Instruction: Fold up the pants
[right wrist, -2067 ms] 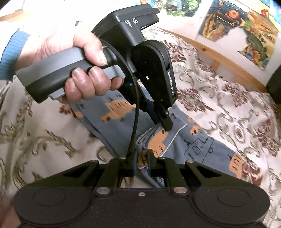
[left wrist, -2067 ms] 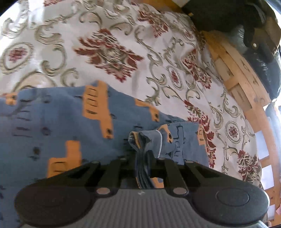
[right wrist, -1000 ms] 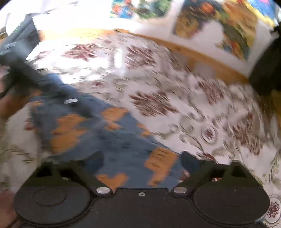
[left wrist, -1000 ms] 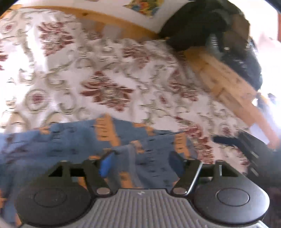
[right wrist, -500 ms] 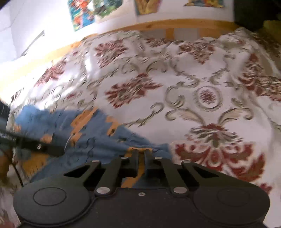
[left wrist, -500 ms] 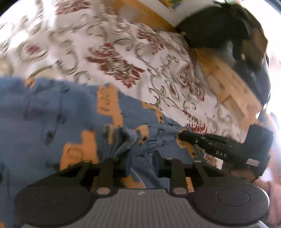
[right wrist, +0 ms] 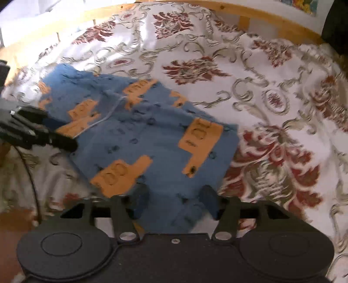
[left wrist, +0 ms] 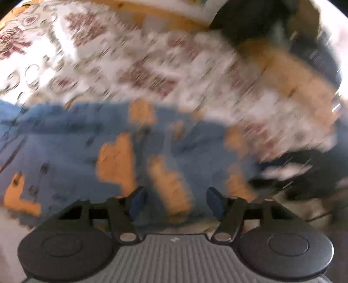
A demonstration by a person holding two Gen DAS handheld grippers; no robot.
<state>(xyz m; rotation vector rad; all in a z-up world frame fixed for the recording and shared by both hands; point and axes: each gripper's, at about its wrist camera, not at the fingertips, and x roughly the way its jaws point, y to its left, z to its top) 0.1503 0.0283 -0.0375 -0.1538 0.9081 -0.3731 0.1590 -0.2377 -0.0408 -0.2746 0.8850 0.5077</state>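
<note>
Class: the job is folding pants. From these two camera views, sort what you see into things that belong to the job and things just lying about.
Belongs to the job:
pants
left hand-held gripper
right hand-held gripper

Just there:
bedspread
bed frame
wall picture

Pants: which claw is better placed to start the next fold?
Probably the right claw: it is open directly over the near edge of the pants. The left claw is open too, but its view is motion-blurred.

No readable words, brand names or numbers appear in either view. The blue fabric pants with orange vehicle prints [right wrist: 152,135] carry pictures only, and a small pale mark on the left gripper's ribbed grey housing [left wrist: 174,240] cannot be made out.
</note>
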